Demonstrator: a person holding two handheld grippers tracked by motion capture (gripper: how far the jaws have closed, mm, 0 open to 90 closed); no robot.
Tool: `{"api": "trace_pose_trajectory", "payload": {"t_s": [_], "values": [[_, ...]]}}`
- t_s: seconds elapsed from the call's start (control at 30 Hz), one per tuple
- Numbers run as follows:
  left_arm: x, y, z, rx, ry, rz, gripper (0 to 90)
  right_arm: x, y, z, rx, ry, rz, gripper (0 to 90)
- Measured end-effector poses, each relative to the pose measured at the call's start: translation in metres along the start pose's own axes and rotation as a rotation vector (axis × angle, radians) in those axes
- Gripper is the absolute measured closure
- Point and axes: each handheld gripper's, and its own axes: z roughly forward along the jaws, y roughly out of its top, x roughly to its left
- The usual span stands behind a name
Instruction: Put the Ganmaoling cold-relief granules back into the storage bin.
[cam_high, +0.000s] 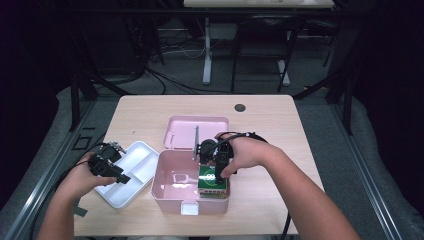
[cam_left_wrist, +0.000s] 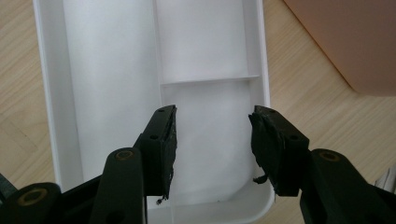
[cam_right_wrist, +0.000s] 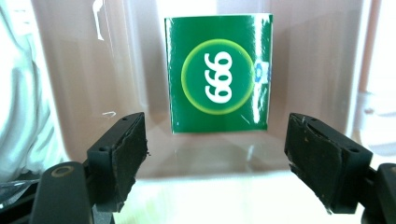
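hovering your right gripper (cam_right_wrist: 215, 154) with jaws apart over the green box (cam_right_wrist: 218, 72), which is lying in the right near corner of the pink bin (cam_high: 165, 192); keep centred and square. your left gripper (cam_left_wrist: 212, 140) is idling, jaws apart and empty, over the white tray (cam_left_wrist: 51, 116).

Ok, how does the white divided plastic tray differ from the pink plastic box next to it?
The white divided tray is shallow, split into compartments and has nothing in it; the pink plastic box is deep, undivided and holds a green carton. The tray sits askew near the table's left edge; the box sits square at the middle, its hinged lid open behind it. Each has an open gripper above it: the left gripper over the tray, the right gripper over the box.
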Motion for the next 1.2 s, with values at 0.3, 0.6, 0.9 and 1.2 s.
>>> {"api": "trace_pose_trajectory", "payload": {"t_s": [0.3,0.6,0.9,1.2], "values": [[0.001,0.0,-0.001,-0.006,0.003,-0.004,50.7,-0.001,-0.021,-0.013,-0.006,-0.005,0.039,22.1],[0.004,-0.003,0.0,-0.005,0.012,-0.021,50.8,-0.005,-0.046,-0.019,-0.019,-0.018,0.08,23.0],[0.007,-0.004,-0.002,-0.011,0.04,-0.044,52.0,-0.001,-0.067,-0.022,-0.114,-0.052,0.138,24.2],[0.005,-0.001,0.001,0.002,0.052,-0.078,52.6,0.013,-0.089,-0.022,-0.123,-0.111,0.179,26.2]]}}
